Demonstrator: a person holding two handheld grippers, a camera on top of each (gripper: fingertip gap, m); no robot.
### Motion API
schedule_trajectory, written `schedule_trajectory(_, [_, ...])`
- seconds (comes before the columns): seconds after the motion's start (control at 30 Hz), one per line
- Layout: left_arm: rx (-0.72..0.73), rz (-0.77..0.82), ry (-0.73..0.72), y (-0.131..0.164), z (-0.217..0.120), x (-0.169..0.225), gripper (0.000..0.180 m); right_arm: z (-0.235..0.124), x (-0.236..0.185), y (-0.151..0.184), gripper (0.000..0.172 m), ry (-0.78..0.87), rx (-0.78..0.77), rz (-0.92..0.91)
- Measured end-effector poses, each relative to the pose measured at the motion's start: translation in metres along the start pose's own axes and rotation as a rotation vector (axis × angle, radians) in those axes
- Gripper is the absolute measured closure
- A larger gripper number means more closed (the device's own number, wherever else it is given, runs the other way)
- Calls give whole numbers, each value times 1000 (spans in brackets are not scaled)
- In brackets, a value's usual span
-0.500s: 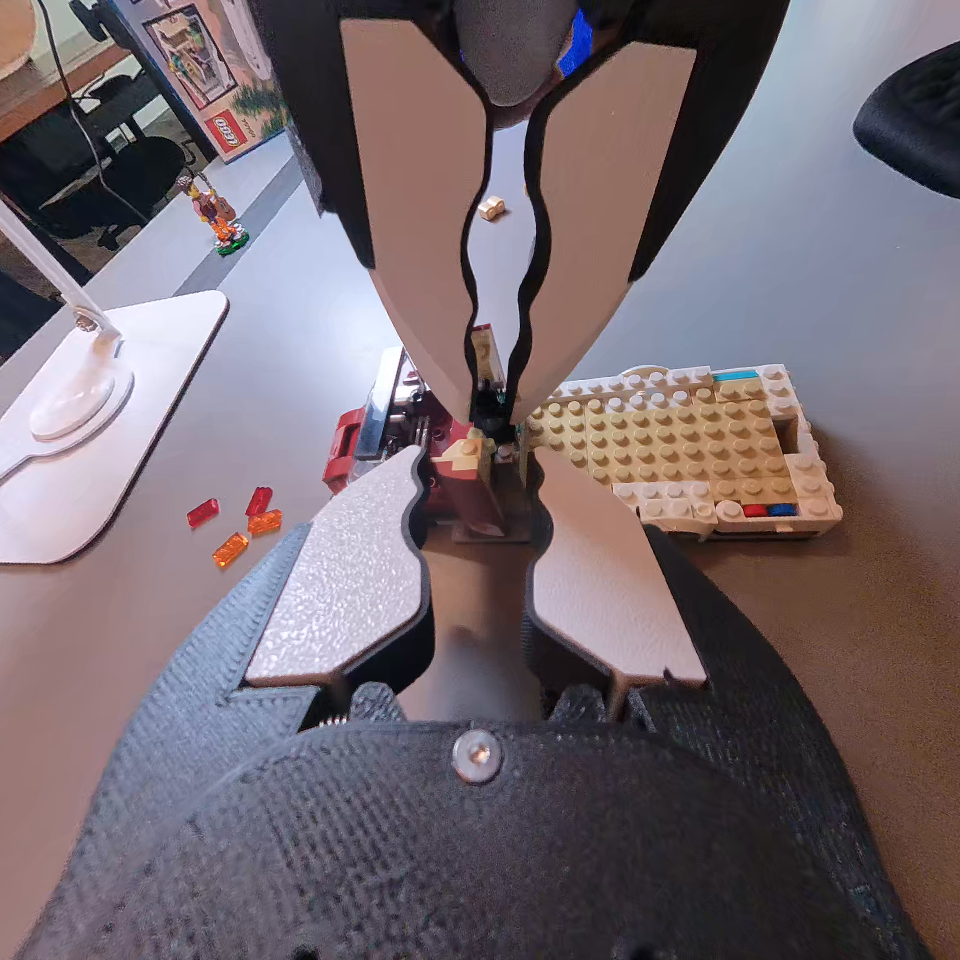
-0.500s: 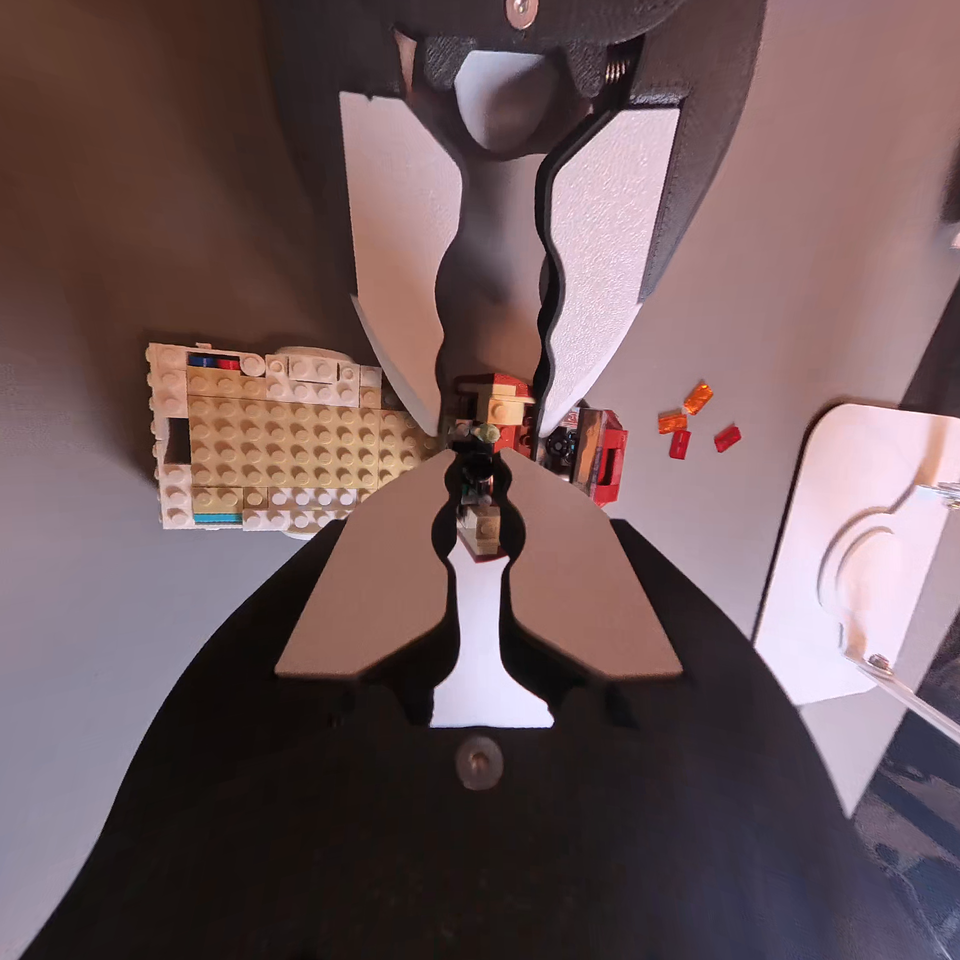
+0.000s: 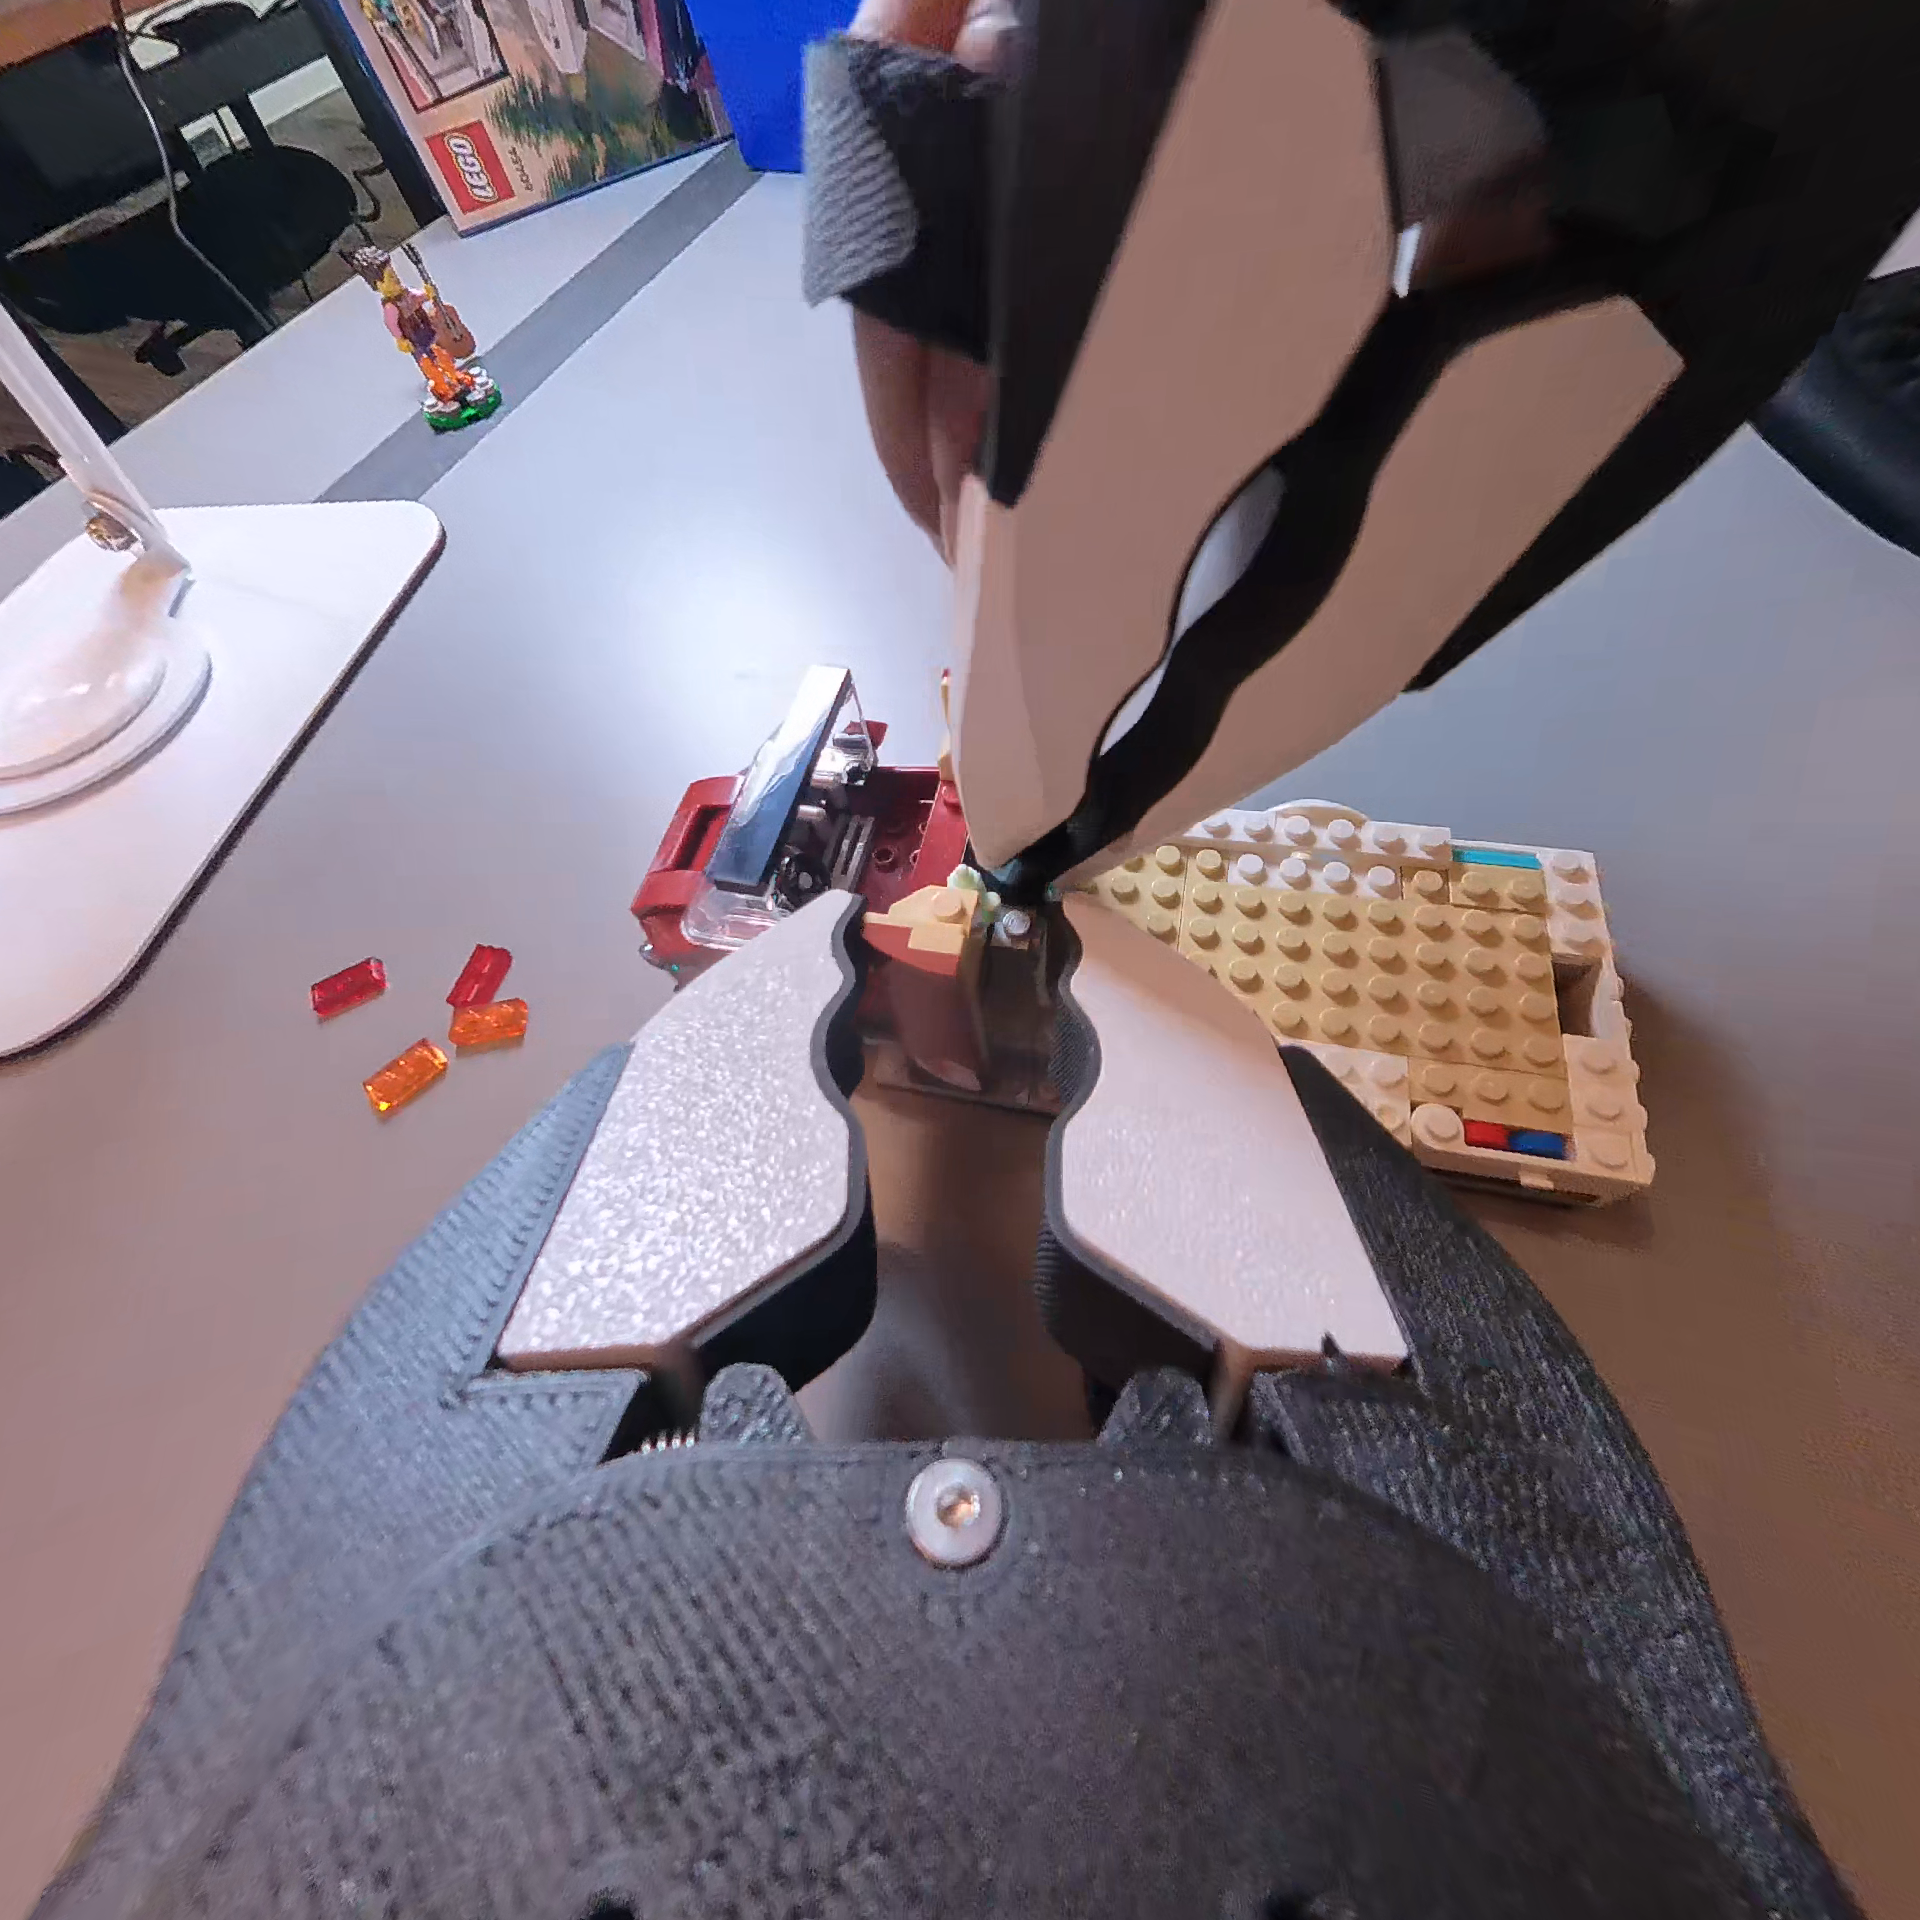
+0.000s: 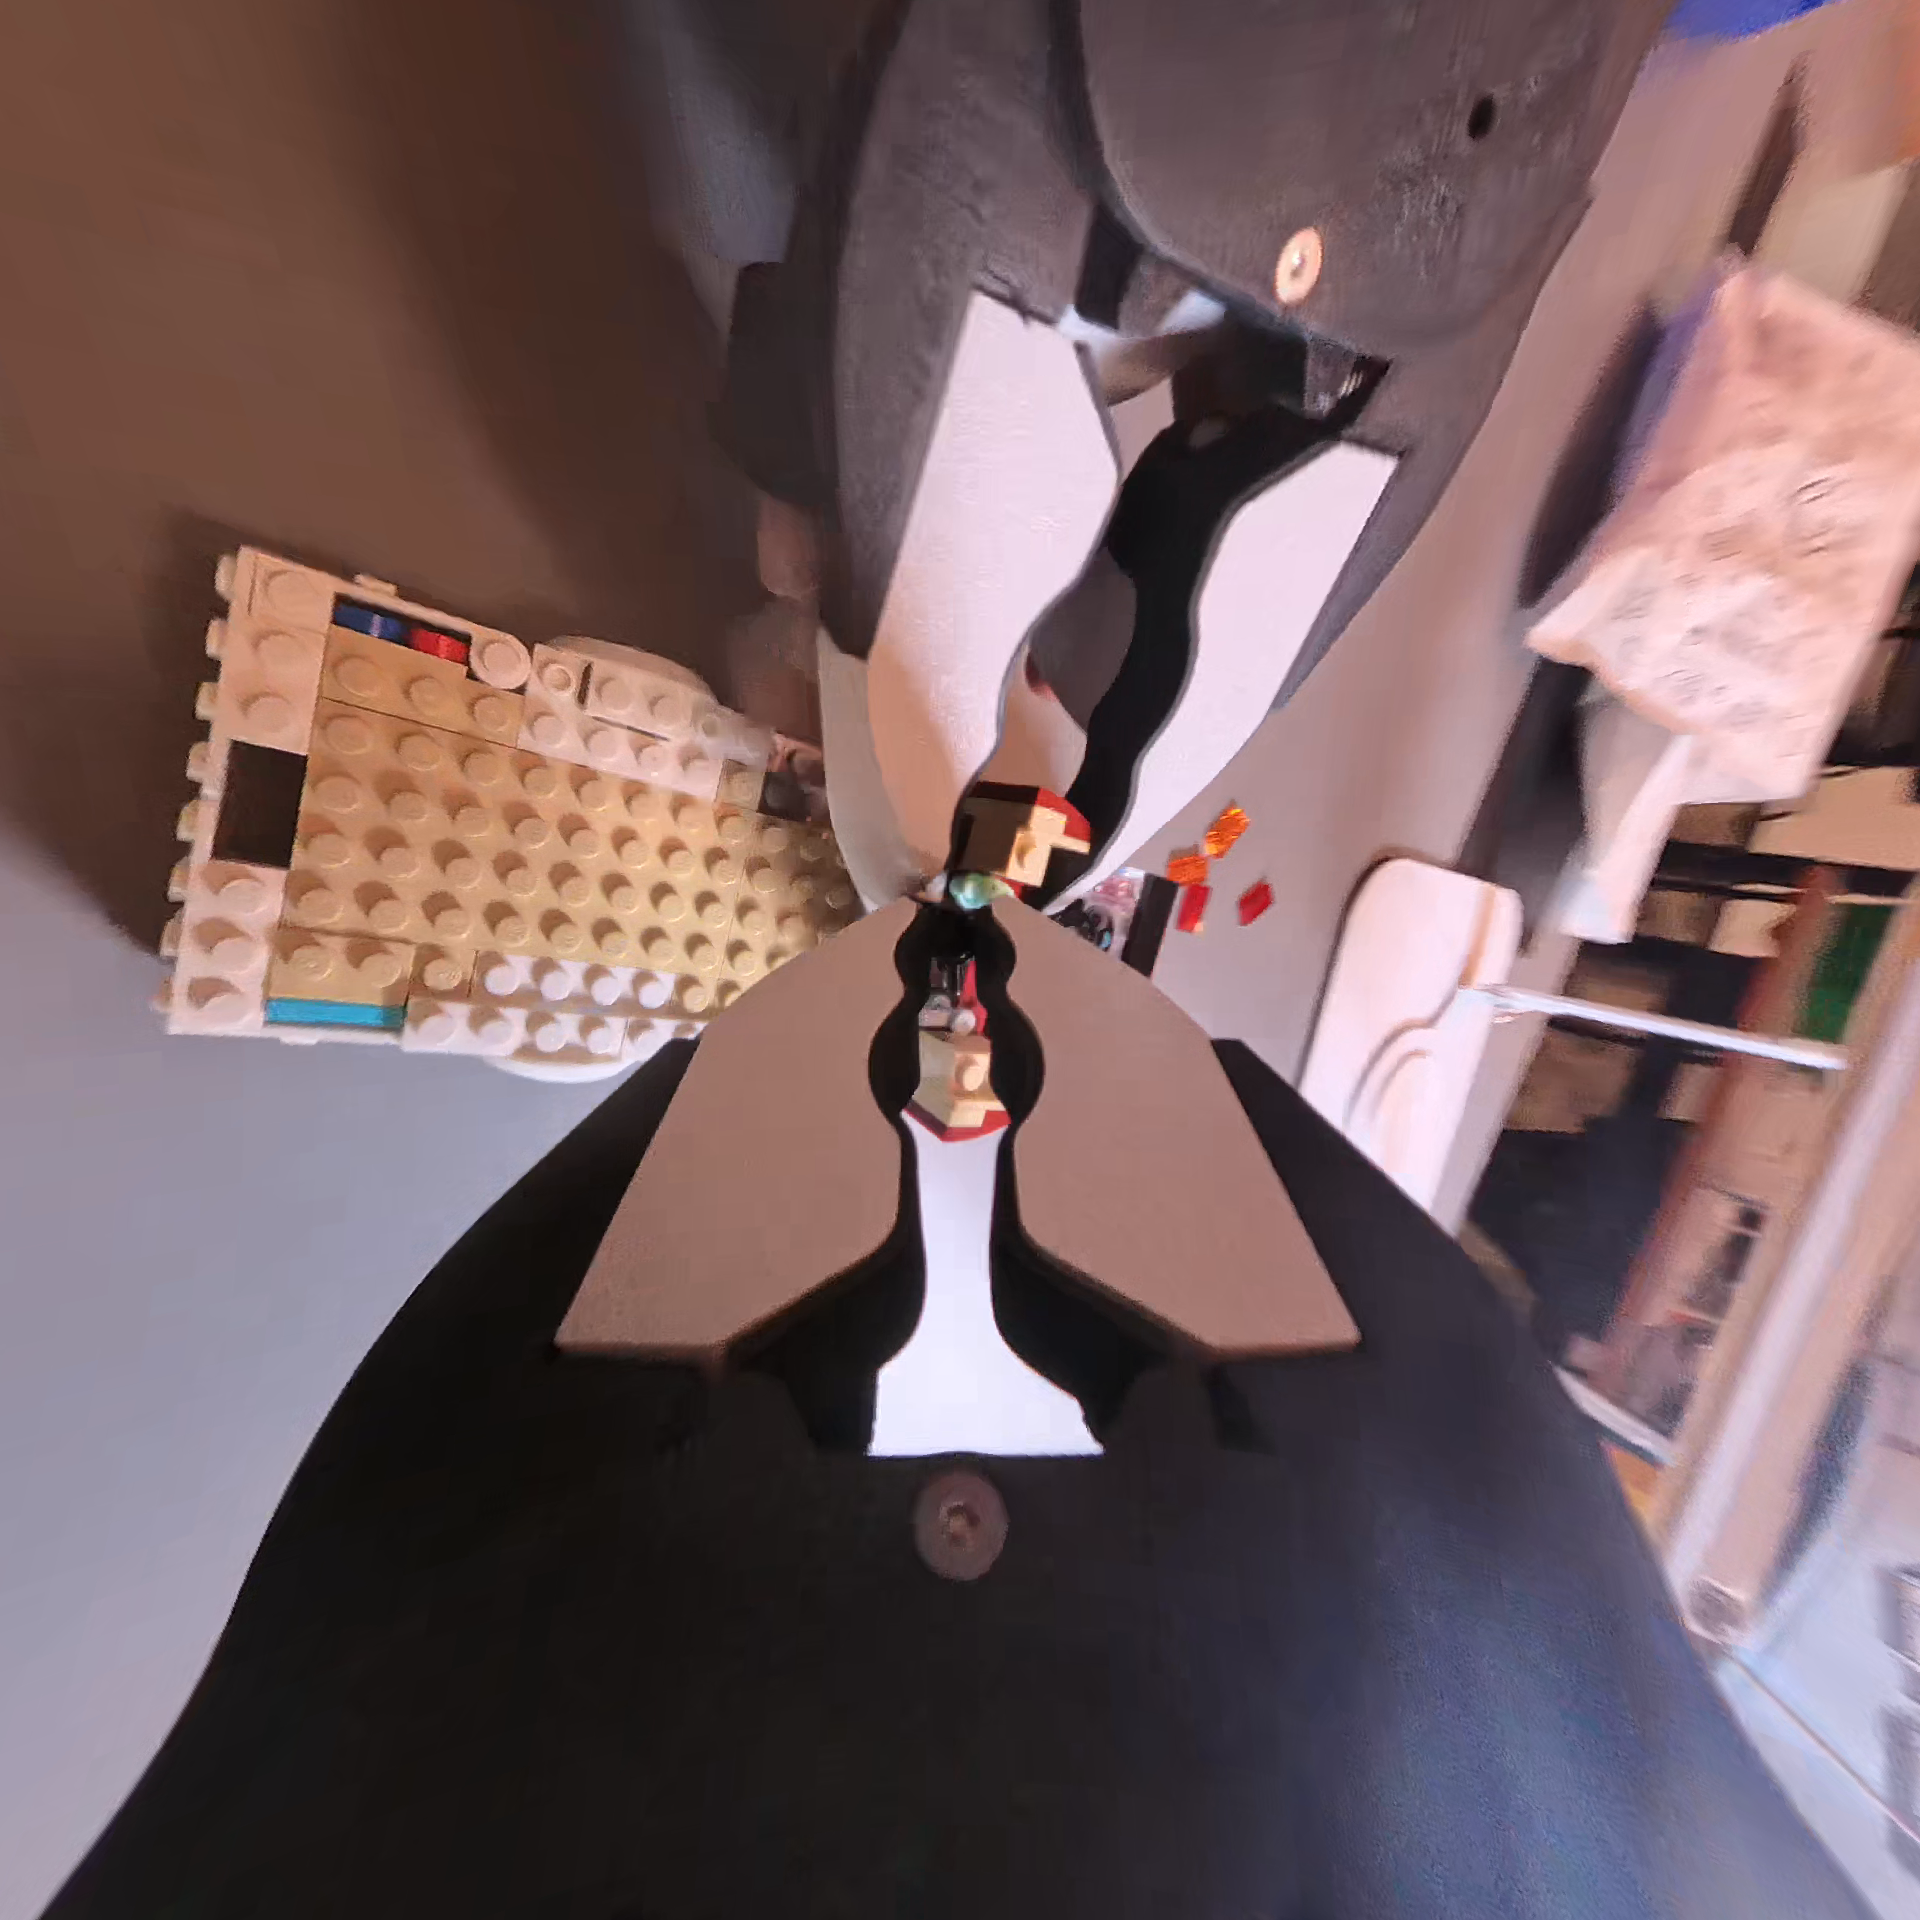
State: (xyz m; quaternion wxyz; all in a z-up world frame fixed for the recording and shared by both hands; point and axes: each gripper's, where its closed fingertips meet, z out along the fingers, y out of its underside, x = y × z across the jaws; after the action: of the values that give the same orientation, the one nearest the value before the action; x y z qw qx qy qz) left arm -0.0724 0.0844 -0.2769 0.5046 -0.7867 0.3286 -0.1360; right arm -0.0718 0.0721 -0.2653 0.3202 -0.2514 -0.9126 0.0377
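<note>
The left gripper (image 3: 961, 925) has its fingers (image 3: 727, 1091) part way closed on a small red and tan block build (image 3: 935, 940), one finger pressing each flank. Gripping it by the sides seems to leave its top studs uncovered. This build sits just beside the near-left corner of the tan studded plate (image 3: 1351, 956). I cannot tell whether its base rests on the table (image 3: 623, 520) or hangs just clear of it.

The right gripper (image 4: 940, 894) comes down steeply from above the same corner of the plate, carried by a hand (image 3: 914, 416). Its fingers (image 4: 779, 1143) are almost pressed together, pinching a slim black piece (image 4: 948, 971) that runs along the slot between them. The tips meet the top of the small build, next to a pale green stud (image 4: 977, 888). A narrow part like this appears to need such a tight, tip-only pinch.

Left of the plate, just behind the small build, lies a dark red car body (image 3: 707, 842) with a clear windscreen tipped open. Further left of the plate are loose clear red and orange tiles (image 3: 436, 1018), kept apart from the builds. Beyond them is a white stand base (image 3: 208, 675). Far behind the plate stand a toy figure (image 3: 426, 322) and a picture box (image 3: 520, 104)
</note>
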Motion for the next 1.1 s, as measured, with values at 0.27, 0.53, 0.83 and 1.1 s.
schedule_trajectory(0.27, [15, 25, 8, 0, -8, 2, 145, -42, 13, -24, 164, -47, 412, 538])
schedule_trajectory(0.53, [319, -14, 197, -63, -49, 42, 153, -103, 16, -38, 164, -123, 1049, 1096])
schedule_trajectory(0.83, [440, -138, 403, -94, -66, 81, 171, -112, -7, -56, 164, -119, 1125, 995])
schedule_trajectory(1.1, [450, -61, 371, -97, -69, 88, 172, -119, -14, -59, 160, -99, 1119, 926])
